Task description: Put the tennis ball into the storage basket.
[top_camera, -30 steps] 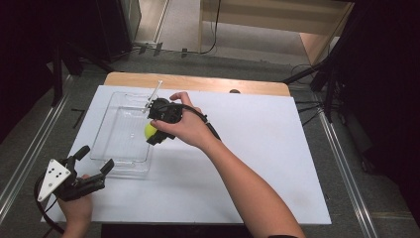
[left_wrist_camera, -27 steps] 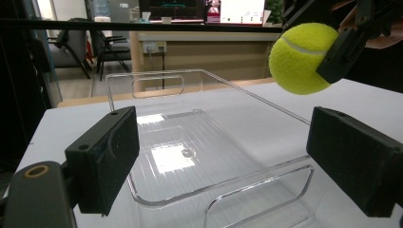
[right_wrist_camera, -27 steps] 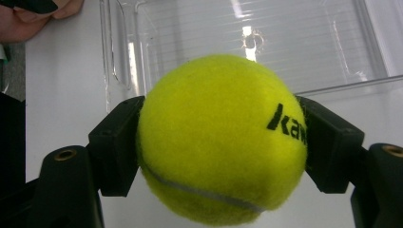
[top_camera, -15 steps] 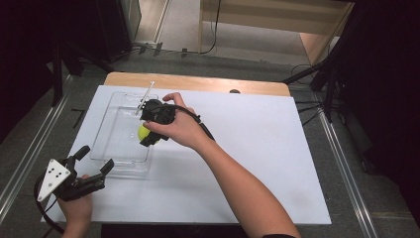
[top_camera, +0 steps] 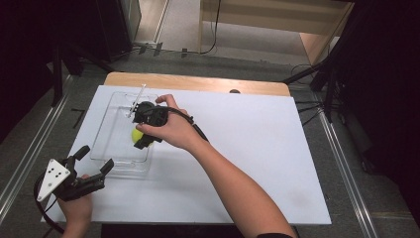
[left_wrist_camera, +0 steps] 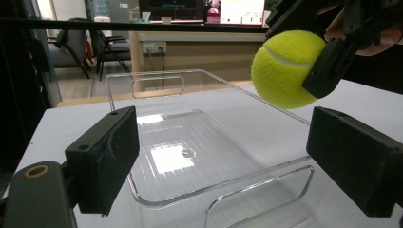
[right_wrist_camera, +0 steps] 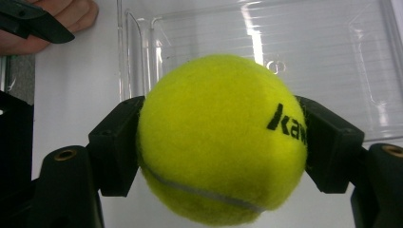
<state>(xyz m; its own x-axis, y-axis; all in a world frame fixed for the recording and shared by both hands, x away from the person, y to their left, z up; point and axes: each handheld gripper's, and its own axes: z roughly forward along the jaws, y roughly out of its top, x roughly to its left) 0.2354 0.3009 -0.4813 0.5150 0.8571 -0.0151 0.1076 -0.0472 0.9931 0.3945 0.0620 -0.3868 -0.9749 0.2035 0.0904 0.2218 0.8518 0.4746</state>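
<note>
Seen from the high view, our right gripper (top_camera: 140, 137) pinches a yellow ball (top_camera: 135, 134) over a clear tray (top_camera: 111, 130) on the white table (top_camera: 257, 148). Our left gripper (top_camera: 94, 161) waits just short of the tray's near edge, jaws spread and empty.

Looking along the left gripper (left_wrist_camera: 218, 142), we see the tray (left_wrist_camera: 190, 147) straight ahead between the wide-open jaws, and the ball (left_wrist_camera: 285, 69) up and to the right, held above the tray's rim.

Looking along the right gripper (right_wrist_camera: 221, 142), we see the ball (right_wrist_camera: 221, 137) squeezed between both pads, the tray (right_wrist_camera: 309, 52) beyond it, and a hand (right_wrist_camera: 52, 21) further off at the upper left.
</note>
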